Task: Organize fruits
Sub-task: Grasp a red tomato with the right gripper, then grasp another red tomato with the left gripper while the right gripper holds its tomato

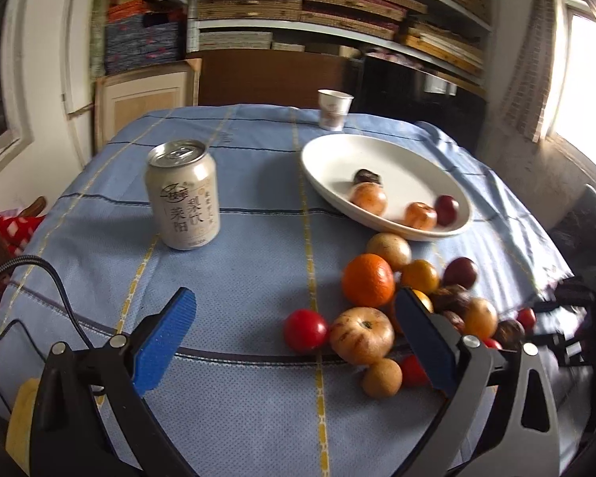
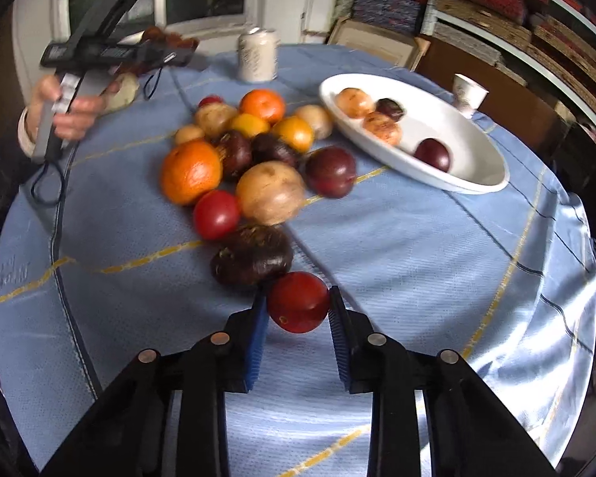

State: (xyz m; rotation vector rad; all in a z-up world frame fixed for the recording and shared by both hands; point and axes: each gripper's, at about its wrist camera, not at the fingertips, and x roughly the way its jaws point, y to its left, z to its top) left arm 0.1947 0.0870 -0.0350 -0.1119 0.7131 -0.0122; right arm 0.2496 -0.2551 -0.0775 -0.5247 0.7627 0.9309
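Note:
My right gripper [image 2: 297, 295] is shut on a small dark-red round fruit [image 2: 298, 303], one blue pad pressing on each side, at the near end of a fruit pile [image 2: 254, 155] on the blue tablecloth. The pile holds oranges, tan, red and dark purple fruits, and also shows in the left wrist view, where a big orange [image 1: 367, 280] lies in it. A white oval bowl [image 1: 381, 159] [image 2: 476, 183] behind the pile holds several fruits. My left gripper [image 1: 296, 298] stands open over the cloth, left of the pile, with nothing between its blue pads.
A pale drink can [image 1: 182, 194] [image 2: 258, 55] stands upright left of the bowl. A paper cup [image 1: 335, 109] [image 2: 469, 93] stands behind the bowl near the far edge. A black cable [image 1: 55, 278] trails over the left side. A hand [image 2: 67, 115] holds the left gripper.

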